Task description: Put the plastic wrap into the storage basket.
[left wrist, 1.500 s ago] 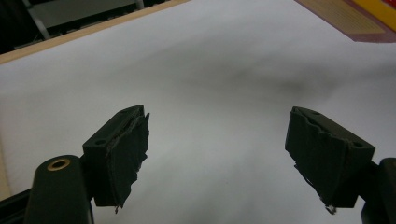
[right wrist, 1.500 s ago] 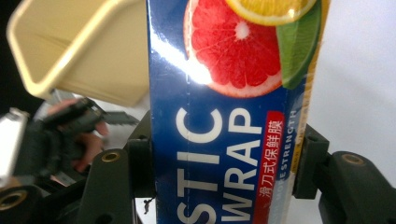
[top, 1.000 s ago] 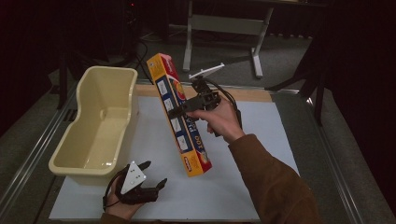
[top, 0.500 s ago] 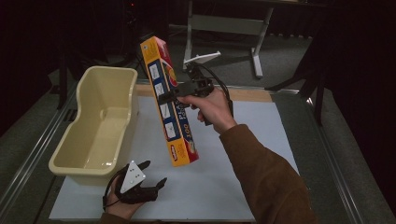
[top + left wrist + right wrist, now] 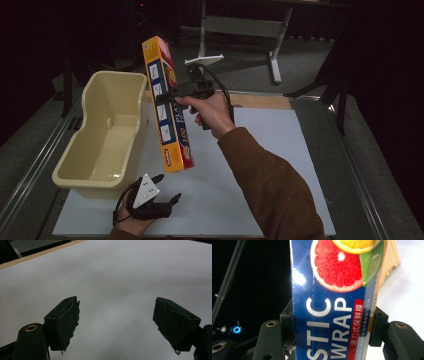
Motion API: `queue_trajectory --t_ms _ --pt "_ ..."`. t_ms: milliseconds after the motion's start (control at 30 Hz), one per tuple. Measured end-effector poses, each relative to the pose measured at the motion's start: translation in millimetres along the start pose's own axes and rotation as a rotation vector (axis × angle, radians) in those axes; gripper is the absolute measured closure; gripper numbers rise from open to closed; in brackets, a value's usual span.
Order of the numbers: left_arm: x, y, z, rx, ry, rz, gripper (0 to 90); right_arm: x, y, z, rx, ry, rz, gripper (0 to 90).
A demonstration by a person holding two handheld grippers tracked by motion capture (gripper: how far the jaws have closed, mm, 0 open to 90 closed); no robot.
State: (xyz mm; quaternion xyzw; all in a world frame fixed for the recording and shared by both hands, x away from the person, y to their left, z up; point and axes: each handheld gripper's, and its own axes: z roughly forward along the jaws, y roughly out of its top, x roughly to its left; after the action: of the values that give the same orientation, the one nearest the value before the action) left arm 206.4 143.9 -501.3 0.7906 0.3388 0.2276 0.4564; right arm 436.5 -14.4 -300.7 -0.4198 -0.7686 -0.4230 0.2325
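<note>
Dark room all around, with a white table (image 5: 280, 165) lit up in the middle. A cream tub (image 5: 107, 135) sits on the left side of the table, and it looks empty.

The right gripper (image 5: 172, 95) is up in the air, and its jaws are clamped on a long box of plastic wrap (image 5: 169, 112). The box is orange and blue, with fruit pictures on it. It hangs above the table, just beside the tub, tilted so the top end leans toward the tub and the bottom end points down at the table. In the right gripper view, the right gripper (image 5: 332, 337) pinches the plastic wrap box (image 5: 332, 302) on its two narrow sides, near the middle of its length.

The left gripper (image 5: 162, 192) rests low near the front edge of the table, in front of the tub. Its jaws are wide apart and hold nothing. The left gripper view shows the left gripper (image 5: 116, 323) over bare white table (image 5: 112, 277).

The box is likely light and stiff, made of thin card. A hard squeeze could dent it. Its shiny sides may slip, and a long box can swing. Holding it near the middle seems best, so it stays balanced.
</note>
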Motion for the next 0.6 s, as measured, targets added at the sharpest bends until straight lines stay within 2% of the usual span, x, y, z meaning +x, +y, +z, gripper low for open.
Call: queue_trajectory --t_ms 133,300,433,600 --pt "-1.2 0.3 -0.3 -0.007 -0.002 0.005 20.7 2.0 4.0 6.0 -0.025 0.027 0.030 41.5" --pt "-0.2 0.3 -0.2 -0.006 0.002 -0.002 20.7 2.8 6.4 13.9 -0.057 0.038 0.061 41.4" --pt "-0.7 0.7 -1.0 -0.013 0.003 0.001 20.8 5.8 7.1 22.1 -0.078 0.017 0.072 41.4" --pt "0.4 -0.5 -1.7 -0.012 0.003 -0.007 20.7 8.3 9.3 32.3 -0.091 0.022 0.086 41.4"
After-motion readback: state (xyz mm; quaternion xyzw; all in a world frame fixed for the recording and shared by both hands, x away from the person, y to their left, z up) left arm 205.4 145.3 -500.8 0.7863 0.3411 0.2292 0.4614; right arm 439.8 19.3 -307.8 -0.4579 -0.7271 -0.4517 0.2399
